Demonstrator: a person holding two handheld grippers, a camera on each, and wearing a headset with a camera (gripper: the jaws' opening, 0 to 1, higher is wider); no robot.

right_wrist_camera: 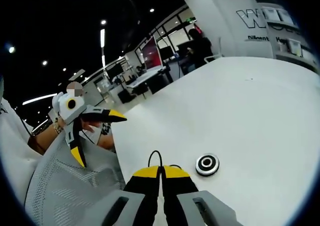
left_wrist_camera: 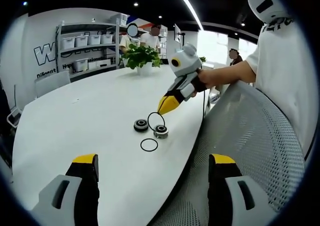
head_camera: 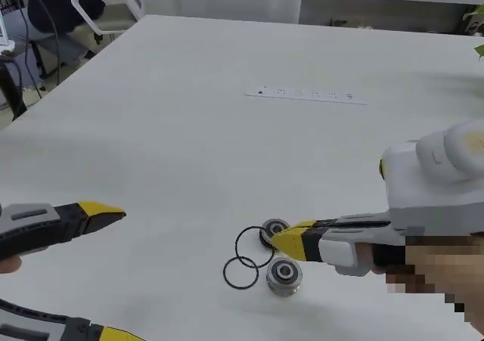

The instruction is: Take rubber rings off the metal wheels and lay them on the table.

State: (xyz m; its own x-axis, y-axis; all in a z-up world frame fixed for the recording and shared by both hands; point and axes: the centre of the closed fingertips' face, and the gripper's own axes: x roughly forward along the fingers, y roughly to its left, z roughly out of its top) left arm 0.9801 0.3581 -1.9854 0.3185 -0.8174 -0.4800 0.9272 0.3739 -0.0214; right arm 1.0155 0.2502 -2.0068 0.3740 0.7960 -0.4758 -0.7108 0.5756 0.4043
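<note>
Two metal wheels (head_camera: 274, 230) (head_camera: 283, 273) stand near the front of the white table (head_camera: 227, 144). My right gripper (head_camera: 281, 239) reaches in from the right, shut on a black rubber ring (head_camera: 237, 244) that hangs beside the farther wheel. A second ring (head_camera: 224, 271) lies flat on the table left of the nearer wheel. In the right gripper view the shut gripper (right_wrist_camera: 161, 170) pinches the ring (right_wrist_camera: 154, 158), with one wheel (right_wrist_camera: 207, 164) to its right. My left gripper (head_camera: 113, 273) stays open at the left, apart from everything. The left gripper view shows both wheels (left_wrist_camera: 141, 126) (left_wrist_camera: 160, 131) and the lying ring (left_wrist_camera: 141, 145).
A flush power strip (head_camera: 306, 95) is set in the table's middle. A white chair (head_camera: 106, 8) stands at the far left corner. A potted plant (left_wrist_camera: 140, 55) sits at the table's end. A mesh chair (left_wrist_camera: 240, 136) stands by the table edge near the person.
</note>
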